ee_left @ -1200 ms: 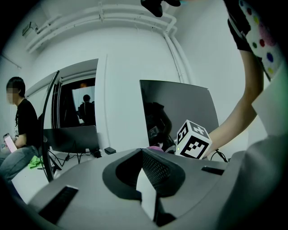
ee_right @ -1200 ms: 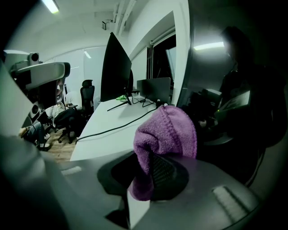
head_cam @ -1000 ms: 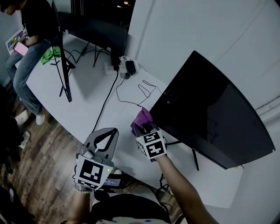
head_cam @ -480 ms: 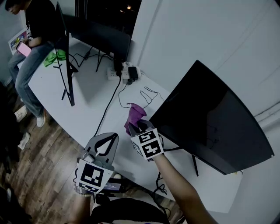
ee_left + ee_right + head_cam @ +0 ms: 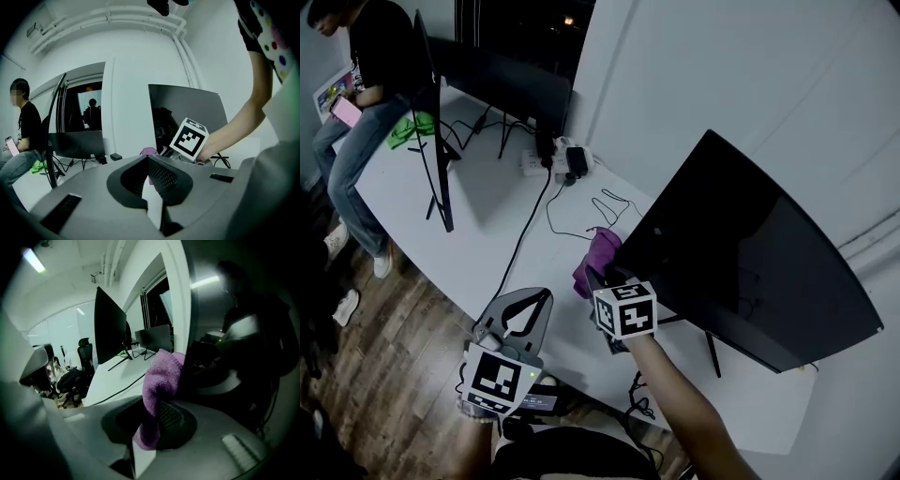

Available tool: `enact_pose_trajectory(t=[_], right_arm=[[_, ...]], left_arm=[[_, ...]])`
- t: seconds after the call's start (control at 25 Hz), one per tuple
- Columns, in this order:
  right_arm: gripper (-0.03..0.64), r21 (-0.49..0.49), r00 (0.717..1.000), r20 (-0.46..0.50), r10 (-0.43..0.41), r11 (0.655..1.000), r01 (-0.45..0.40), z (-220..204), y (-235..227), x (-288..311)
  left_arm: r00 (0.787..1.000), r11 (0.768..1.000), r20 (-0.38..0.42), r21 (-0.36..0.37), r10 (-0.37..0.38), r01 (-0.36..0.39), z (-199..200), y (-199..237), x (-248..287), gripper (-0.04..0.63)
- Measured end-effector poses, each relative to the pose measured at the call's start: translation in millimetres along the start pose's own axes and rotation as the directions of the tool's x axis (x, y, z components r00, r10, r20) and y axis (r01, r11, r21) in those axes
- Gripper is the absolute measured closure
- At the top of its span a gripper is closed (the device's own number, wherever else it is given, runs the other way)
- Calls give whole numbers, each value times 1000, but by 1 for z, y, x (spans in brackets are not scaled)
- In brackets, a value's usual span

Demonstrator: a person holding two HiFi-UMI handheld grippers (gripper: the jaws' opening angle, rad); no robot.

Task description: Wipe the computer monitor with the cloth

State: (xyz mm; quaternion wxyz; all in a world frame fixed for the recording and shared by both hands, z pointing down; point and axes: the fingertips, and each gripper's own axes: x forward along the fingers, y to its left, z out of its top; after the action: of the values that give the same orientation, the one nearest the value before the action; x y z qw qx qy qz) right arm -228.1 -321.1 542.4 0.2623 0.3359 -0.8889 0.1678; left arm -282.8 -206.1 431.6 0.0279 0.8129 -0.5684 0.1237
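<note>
Purple cloth (image 5: pixel 598 261) sits clamped in the jaws of our right gripper (image 5: pixel 605 279), bunched upward out of them. In the head view it lies just at the lower left corner of the monitor (image 5: pixel 750 262), at 9 o'clock from the dark screen. We cannot tell whether it touches the glass. In the right gripper view the cloth (image 5: pixel 161 380) rises from between the jaws of the right gripper (image 5: pixel 157 414), with the monitor's (image 5: pixel 234 333) dark, reflecting face close at 3 o'clock.

Our left gripper (image 5: pixel 534 307) hangs at 7 o'clock from the cloth, over the near edge of the white table (image 5: pixel 487 216) and apart from the monitor. In the left gripper view, the jaws of the left gripper (image 5: pixel 149 161) are pressed together with nothing between them. Beyond them, at 12 o'clock, we see the cloth (image 5: pixel 149 151) and the monitor (image 5: pixel 187 101).

Farther along the table, a second monitor (image 5: pixel 431 141) stands edge-on at 10 o'clock. A third monitor (image 5: pixel 506 80) stands behind it at 11 o'clock. A power strip (image 5: pixel 553 159) lies between them and the cloth. A black cable (image 5: pixel 525 225) runs from it toward the table's near edge. A green rag (image 5: pixel 408 131) lies by the second monitor, beside a seated person (image 5: pixel 366 56). Wood floor (image 5: pixel 384 356) shows at 8 o'clock.
</note>
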Motion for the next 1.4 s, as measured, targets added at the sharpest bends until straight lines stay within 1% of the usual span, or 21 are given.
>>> enact_pose_trajectory(t=[0.16,0.44,0.72,1.0,1.4], right_arm=[[548,47,1000,28,-10,999,9,4,-6,-9],[548,71,996,87,-25,997,19,19,-7,-26],[548,99,986,161,-28,995,12,45,-9,-46],[548,126,968,249,-31,992,-1,78,-11,-66],[548,160,932,362,-27,987,-34,124,-12,-94]], left_arm=[[1000,1000,4,9,-13,13,3,-7,2,589],[1000,999,21,26,-19,19,13,-13,-2,589],[999,999,31,41,-25,23,20,-19,-6,589],[999,998,38,53,-25,23,26,-24,-6,589],[998,996,49,76,-46,42,35,-29,-3,589]])
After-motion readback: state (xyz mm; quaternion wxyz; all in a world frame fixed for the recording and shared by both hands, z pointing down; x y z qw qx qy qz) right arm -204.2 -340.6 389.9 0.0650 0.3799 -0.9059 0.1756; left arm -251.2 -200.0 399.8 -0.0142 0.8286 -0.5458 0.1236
